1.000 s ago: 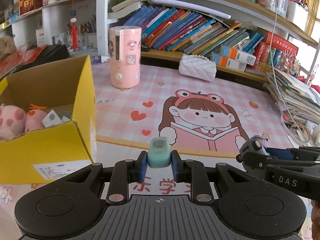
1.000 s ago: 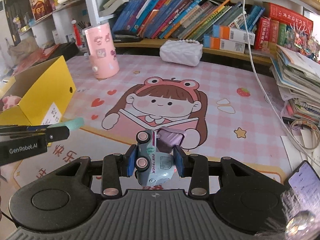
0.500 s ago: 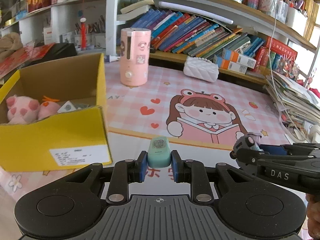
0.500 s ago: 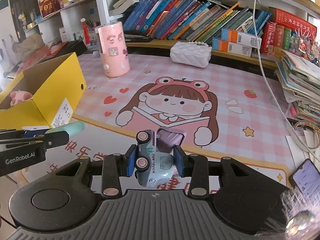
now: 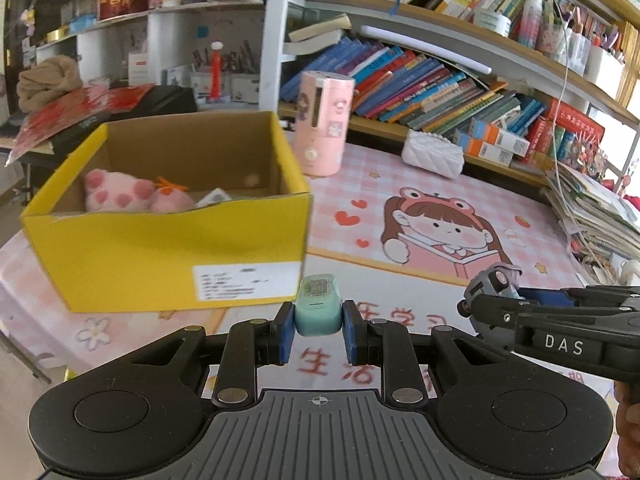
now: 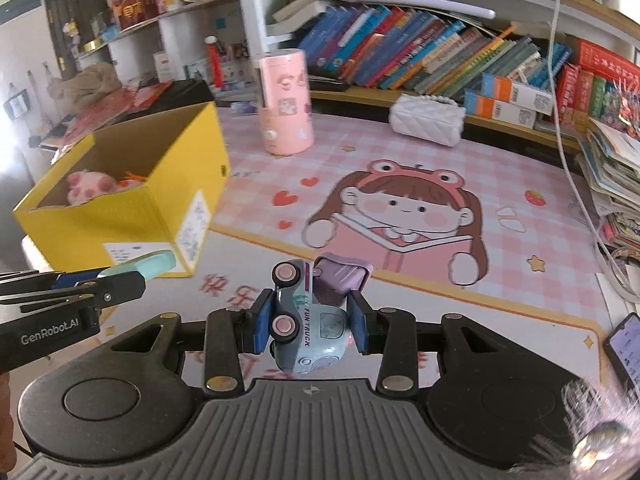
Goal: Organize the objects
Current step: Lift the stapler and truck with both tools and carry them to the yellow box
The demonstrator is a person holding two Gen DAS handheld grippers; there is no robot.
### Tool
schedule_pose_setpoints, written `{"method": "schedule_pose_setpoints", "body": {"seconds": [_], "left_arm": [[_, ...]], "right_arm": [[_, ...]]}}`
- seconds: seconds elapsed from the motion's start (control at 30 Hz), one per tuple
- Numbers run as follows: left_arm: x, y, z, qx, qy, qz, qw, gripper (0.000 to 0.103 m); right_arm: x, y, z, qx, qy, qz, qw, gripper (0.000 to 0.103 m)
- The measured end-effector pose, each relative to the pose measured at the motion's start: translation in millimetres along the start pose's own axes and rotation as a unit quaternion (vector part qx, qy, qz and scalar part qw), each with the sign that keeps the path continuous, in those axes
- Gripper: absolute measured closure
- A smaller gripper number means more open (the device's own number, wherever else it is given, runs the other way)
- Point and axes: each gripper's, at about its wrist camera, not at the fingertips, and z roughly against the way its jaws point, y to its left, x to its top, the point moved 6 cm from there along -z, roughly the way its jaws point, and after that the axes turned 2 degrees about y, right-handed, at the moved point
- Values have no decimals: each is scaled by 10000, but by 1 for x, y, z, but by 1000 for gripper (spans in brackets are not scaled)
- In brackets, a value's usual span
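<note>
From the left wrist camera, the left gripper is clamped on one small mint-green gadget, a rounded plastic block with a printed square code on its top face; its two blue pads press the block's sides, and it is held above the table mat. Just ahead and to the left stands one yellow cardboard box, open-topped, with brown raw card inside and a white label on its near wall. Inside it I count one pink plush toy with darker pink spots, something with orange bits beside it, and a small white item I cannot make out. One pink cylindrical canister, smooth and decorated with stickers, stands upright behind the box. One white quilted purse lies near the shelf of slanting books. At the right edge the right gripper comes in from the side, carrying its toy.

From the right wrist camera, the right gripper is closed on one toy truck, glossy pale-blue plastic with pink wheels, tipped on its side between the pads with a lilac piece at its far end. It hangs over the mat, which is soft-looking, pink-checked, and printed with a cartoon girl in a frog hat reading. The yellow box sits to the left. The left gripper shows at the left edge with the mint block sticking out. One dark phone lies at the mat's right edge, near a stack of papers.
</note>
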Motion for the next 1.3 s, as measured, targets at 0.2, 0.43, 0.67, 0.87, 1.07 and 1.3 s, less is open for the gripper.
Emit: {"method": "schedule_pose_setpoints", "body": {"seconds": [0.2, 0.43, 0.67, 0.87, 1.07, 1.3], "left_arm": [[-10, 25, 21, 42, -37, 69, 10000, 80], [-19, 49, 43, 69, -96, 70, 9999, 80], [-28, 74, 63, 118, -166, 106, 9997, 80], [-32, 95, 79, 197, -284, 141, 9993, 80], [-34, 110, 89, 239, -355, 132, 9990, 80], [-32, 121, 97, 228, -482, 87, 9985, 80]], "right_arm": [[-11, 34, 9, 61, -6, 112, 9999, 67], [-22, 65, 20, 77, -59, 127, 9999, 67], [-32, 96, 28, 134, -84, 176, 9997, 67], [-37, 120, 34, 201, -132, 228, 9995, 67], [-42, 140, 39, 255, -206, 281, 9991, 67], [-41, 157, 43, 266, -314, 336, 9986, 67]]}}
